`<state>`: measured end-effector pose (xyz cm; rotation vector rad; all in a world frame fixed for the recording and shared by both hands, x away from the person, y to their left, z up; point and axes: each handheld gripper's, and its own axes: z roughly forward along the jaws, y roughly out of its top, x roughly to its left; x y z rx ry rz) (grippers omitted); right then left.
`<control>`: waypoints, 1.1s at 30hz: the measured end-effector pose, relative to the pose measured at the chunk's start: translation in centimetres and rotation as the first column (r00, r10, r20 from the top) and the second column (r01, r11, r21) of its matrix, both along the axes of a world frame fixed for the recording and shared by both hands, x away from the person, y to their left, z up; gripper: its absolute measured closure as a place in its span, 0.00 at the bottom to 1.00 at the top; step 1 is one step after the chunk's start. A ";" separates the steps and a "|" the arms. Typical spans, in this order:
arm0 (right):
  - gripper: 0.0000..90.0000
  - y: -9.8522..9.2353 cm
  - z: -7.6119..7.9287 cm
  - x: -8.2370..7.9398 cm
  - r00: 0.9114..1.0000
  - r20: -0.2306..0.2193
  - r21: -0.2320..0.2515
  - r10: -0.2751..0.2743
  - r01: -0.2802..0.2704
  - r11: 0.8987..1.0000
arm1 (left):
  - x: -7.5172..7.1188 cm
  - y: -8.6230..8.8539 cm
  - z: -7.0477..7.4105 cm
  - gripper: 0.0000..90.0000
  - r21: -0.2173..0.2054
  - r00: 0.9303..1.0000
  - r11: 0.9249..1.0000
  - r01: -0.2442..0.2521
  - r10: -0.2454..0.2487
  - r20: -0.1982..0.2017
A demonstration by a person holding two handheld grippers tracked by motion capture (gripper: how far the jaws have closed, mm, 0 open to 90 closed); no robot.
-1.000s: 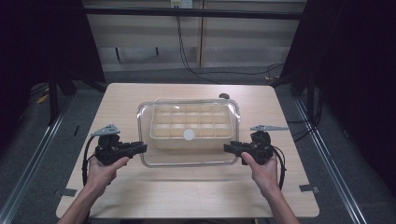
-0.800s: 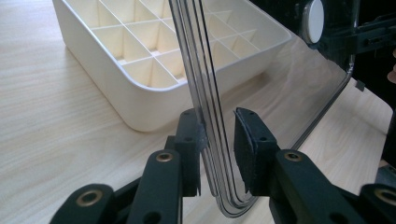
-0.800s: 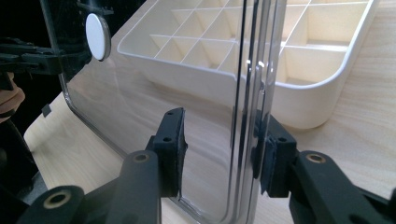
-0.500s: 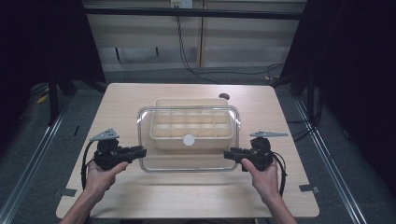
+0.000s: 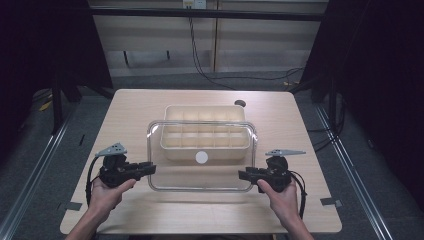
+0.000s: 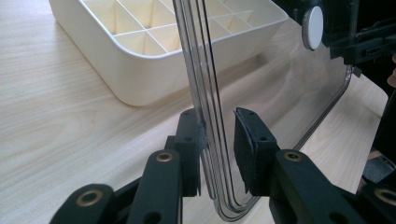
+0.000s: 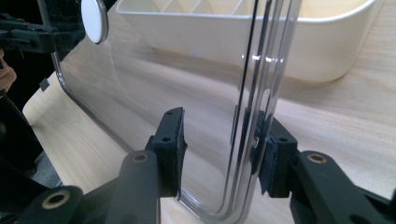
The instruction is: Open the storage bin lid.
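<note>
Two claws are gripping the clear lid [image 5: 200, 172], the left claw [image 5: 150, 169] and right claw [image 5: 243, 175] each holding a short edge, above the desk [image 5: 130, 110] near the cream tray [image 5: 205, 116].

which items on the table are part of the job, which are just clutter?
In the job: clear lid, cream divided box, left tool, right tool.
Lying about: small dark round thing by the table's far edge.
</note>
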<state>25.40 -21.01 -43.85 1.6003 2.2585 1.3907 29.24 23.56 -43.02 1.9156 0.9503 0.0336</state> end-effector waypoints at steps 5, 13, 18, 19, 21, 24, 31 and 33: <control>0.64 0.0 -0.1 -0.5 1.000 -0.001 -0.010 0.001 -0.001 1.000 | -0.2 -0.1 -0.4 0.80 0.008 1.000 1.000 0.005 -0.005 -0.006; 0.64 0.1 -0.6 -1.3 1.000 -0.008 -0.014 0.006 -0.006 1.000 | -1.0 0.0 -0.8 0.80 0.020 1.000 1.000 0.011 -0.010 -0.018; 0.64 0.2 -1.2 -1.6 1.000 -0.022 -0.011 0.010 -0.010 1.000 | -1.3 0.1 -1.2 0.80 0.034 0.999 0.999 0.025 -0.024 -0.028; 0.64 0.2 -1.4 -1.7 1.000 -0.023 -0.010 0.011 -0.012 1.000 | -1.3 0.1 -1.3 0.80 0.029 0.999 0.999 0.021 -0.020 -0.031; 0.64 0.2 -1.7 -1.8 0.999 -0.032 -0.007 0.009 -0.009 1.000 | -1.3 0.1 -1.5 0.80 0.028 0.999 0.999 0.017 -0.016 -0.036; 0.64 0.2 -1.9 -1.8 0.999 -0.038 -0.006 0.009 -0.009 1.000 | -1.4 0.1 -1.8 0.80 0.029 0.999 0.999 0.018 -0.016 -0.044; 0.64 0.1 -2.5 -2.1 0.999 -0.049 -0.017 0.005 -0.006 1.000 | -1.9 -0.3 -2.9 0.80 0.058 0.997 0.998 0.033 -0.029 -0.075; 0.64 0.1 -2.9 -2.4 0.998 -0.060 -0.023 0.004 -0.006 1.000 | -2.0 -0.3 -3.2 0.79 0.071 0.996 0.996 0.044 -0.038 -0.080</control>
